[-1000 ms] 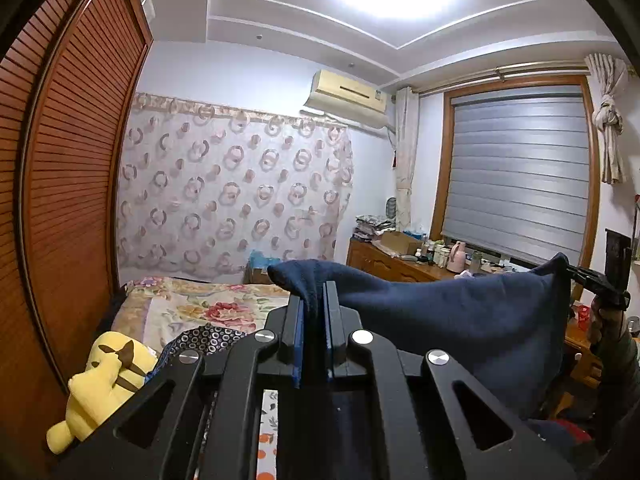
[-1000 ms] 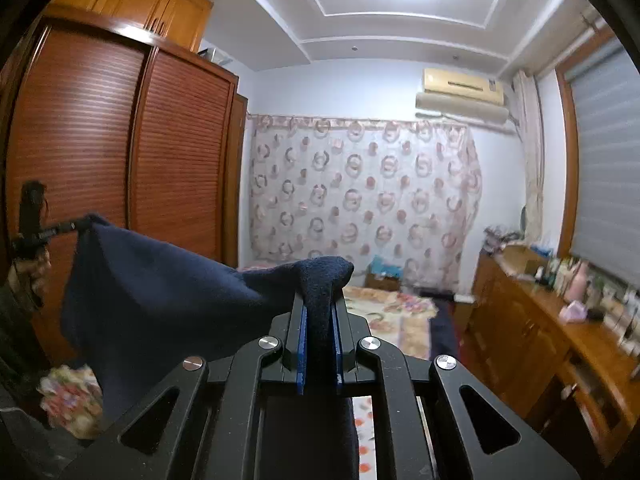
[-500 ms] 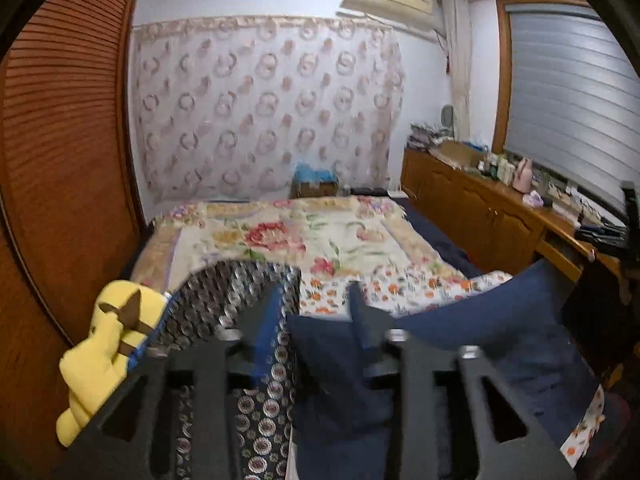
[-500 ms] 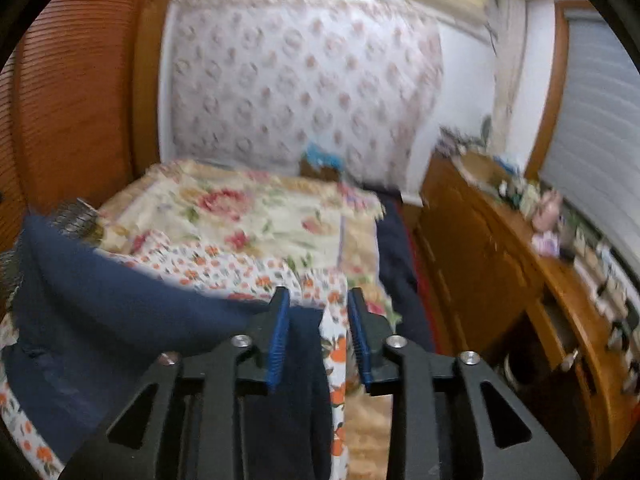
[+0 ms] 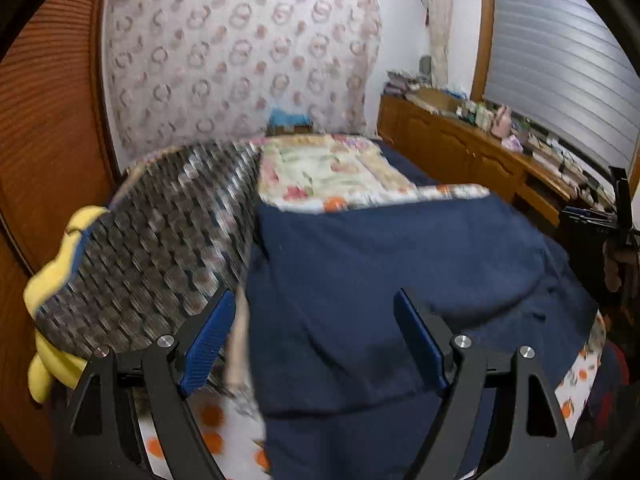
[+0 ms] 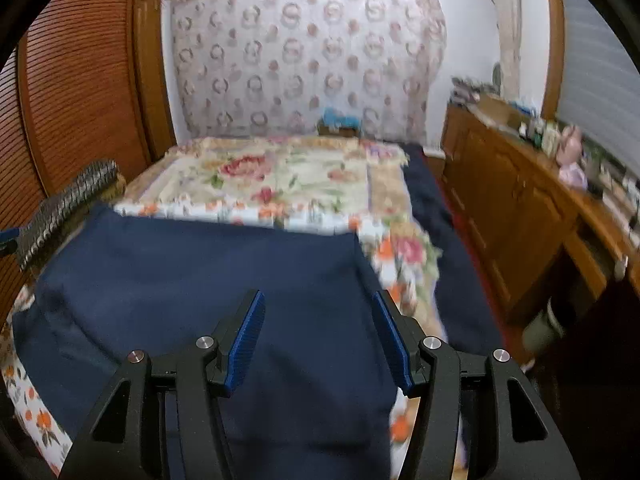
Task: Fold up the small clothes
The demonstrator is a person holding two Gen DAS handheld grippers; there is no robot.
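Left gripper [image 5: 314, 336], jaws spread wide with nothing between the blue pads [image 5: 208, 344], above the navy garment [image 5: 400, 292]. The garment lies spread on the floral bedspread [image 5: 328, 172]. A dark patterned cloth [image 5: 160, 236] lies just left of the garment; a yellow plush toy [image 5: 52, 280] sits at that cloth's left edge.

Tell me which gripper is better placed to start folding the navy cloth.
Probably the right gripper: it is open with the navy cloth and its right edge beneath it. The left gripper, also open, sits over the cloth's left edge beside the patterned garment. A close call.
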